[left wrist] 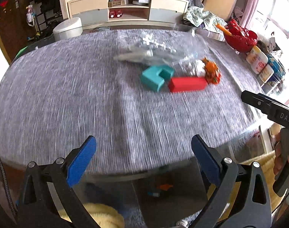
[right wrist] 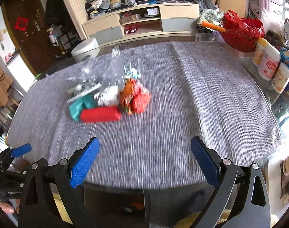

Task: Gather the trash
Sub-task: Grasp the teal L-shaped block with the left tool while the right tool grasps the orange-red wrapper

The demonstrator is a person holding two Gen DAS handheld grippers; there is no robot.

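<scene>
1. grippers first: my left gripper (left wrist: 143,159) has its jaws spread about as wide as they go, nothing between the blue pads (left wrist: 81,160). my right gripper (right wrist: 145,161) same, wide apart and holding nothing. both hang over the near edge of the table (left wrist: 58,95), well apart from the trash.
2. trash sits in one tight pile around the middle of the table, a bit toward the far edge: teal block (left wrist: 154,77) touching red box (left wrist: 187,84), orange wrapper (left wrist: 211,72) at the red box's right end, white crumpled bit (right wrist: 108,95) behind it, clear plastic bag (left wrist: 146,51) lying on the far side. frames are motion-blurred, so the edges are mushy.
3. step in hand, my guess: going in for a pickup from the pile. to do it well i'd pick one outer piece, not the whole clump. red box is nearest the near edge, so close across its short sides. orange wrapper is crumpled and soft, pinch it at a raised fold.
4. watch out: clear bag is limp and will drag whatever is on or in it; leave it until the solid bits are off.
5. counts: teal block one, red box one, orange wrapper one clump (could be two pieces, can't tell), white bit one, clear bag one. no bin i can name for sure.
6. far right corner: red basket (right wrist: 241,32), three tubs (right wrist: 268,64), not trash i think.
</scene>
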